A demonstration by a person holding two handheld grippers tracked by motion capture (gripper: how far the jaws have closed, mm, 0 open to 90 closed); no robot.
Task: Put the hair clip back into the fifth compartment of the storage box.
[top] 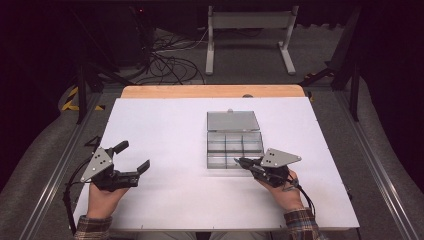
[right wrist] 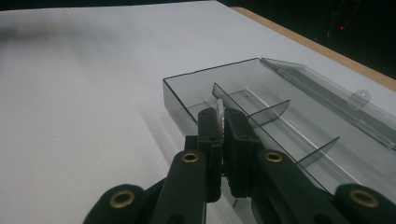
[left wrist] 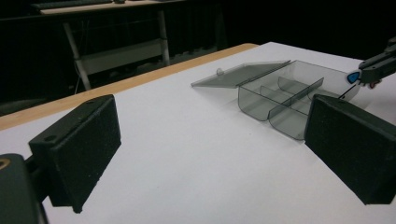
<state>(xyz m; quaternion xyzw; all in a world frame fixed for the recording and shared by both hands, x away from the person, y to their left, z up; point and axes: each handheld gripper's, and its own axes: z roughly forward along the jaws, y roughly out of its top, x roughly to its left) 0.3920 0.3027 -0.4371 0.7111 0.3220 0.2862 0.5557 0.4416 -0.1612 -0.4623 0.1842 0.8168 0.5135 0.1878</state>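
Clamped between the closed jaws of the right gripper (right wrist: 223, 122): a small thin pale piece (right wrist: 219, 111), blue-tipped from the left gripper view, mostly hidden by the pads, kind hard to make out. Held at the near edge of a clear compartment box (top: 235, 146), right of centre on the white table (top: 165, 200), lid (top: 233, 120) folded back flat on the far side. Dividers inside hard to count. Right hand (top: 285, 192) low, gripper pointing left toward the box. Left gripper (top: 134, 156) well apart at the left, jaws spread wide, holding nothing, aimed toward the box.
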